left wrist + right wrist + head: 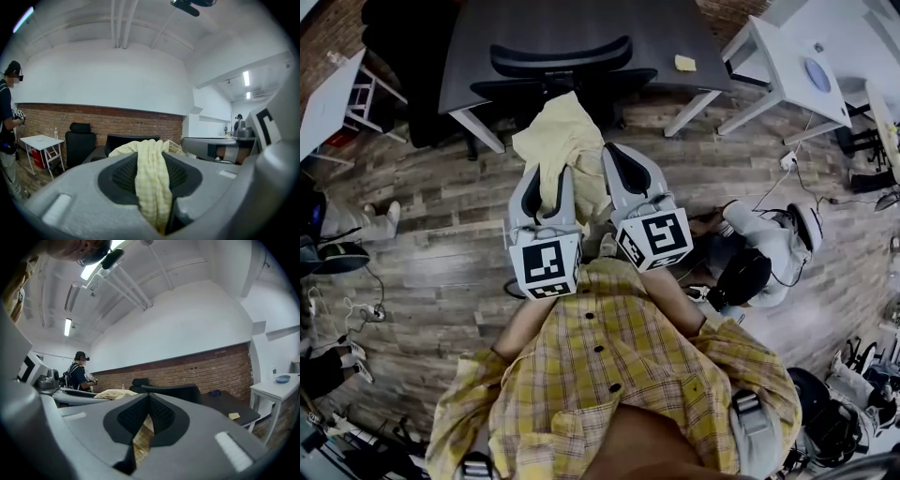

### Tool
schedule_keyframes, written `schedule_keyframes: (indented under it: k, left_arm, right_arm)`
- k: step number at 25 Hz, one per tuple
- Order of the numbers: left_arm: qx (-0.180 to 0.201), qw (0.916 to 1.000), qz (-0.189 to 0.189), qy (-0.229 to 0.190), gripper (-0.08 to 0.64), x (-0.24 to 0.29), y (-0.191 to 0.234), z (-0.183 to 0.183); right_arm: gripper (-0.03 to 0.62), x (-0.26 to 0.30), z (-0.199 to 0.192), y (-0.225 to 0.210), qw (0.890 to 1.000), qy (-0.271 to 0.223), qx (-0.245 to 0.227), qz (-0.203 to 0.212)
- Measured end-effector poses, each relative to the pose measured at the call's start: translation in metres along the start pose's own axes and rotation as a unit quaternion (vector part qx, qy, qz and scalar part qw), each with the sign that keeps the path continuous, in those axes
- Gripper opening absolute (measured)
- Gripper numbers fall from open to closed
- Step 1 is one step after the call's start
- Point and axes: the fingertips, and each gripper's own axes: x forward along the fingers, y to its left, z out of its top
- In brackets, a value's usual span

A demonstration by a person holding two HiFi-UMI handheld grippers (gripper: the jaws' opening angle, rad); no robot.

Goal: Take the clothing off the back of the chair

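Wood-plank floor (441,272) runs through the room, and a brick wall (117,121) closes it off behind. At the far left stands a small white surface (323,98). Further in is a long dark surface (581,33) with a black chair (561,58) drawn up to it. Seen from above, the chair's back is bare.

The yellow checked clothing (562,141) hangs bunched just in front of the chair, between it and the person. Whether its lower folds touch the seat I cannot tell. The left tool (548,183) is clamped on a fold of it: in the left gripper view the cloth runs up between the two pads and spills over the top, holding them partly apart. Just beside it, the right tool (623,167) has its pads meeting at the tips with nothing caught, and only floor shows through the slit beneath. Further right a small yellow pad (684,63) lies on the dark surface, and a second white surface (778,56) stands beyond.

The lift-off looks like the step in hand, and it seems nearly done, with the garment apparently clear of the backrest and carried by one tool. The next move calls for drawing it back toward the person with the left clamp kept firm, so that the trailing cloth clears the seat. The right tool could open and take a second fold if the cloth sags.
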Motion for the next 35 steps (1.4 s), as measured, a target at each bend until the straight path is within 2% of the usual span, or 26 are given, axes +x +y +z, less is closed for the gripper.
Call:
schedule_keyframes:
  k: [17,35]
  left_arm:
    - [0.002,1.0,-0.005,-0.006,0.14,0.005,0.001,-0.005]
    - [-0.021,0.9997,-0.006,-0.009,0.141,0.007,0.003,-0.002]
  right_arm:
    - [0.0,-0.002,-0.013,-0.003,1.0,0.008,0.0,-0.009]
    - [0.0,-0.007,-0.012,-0.003,1.0,0.011,-0.005,-0.007]
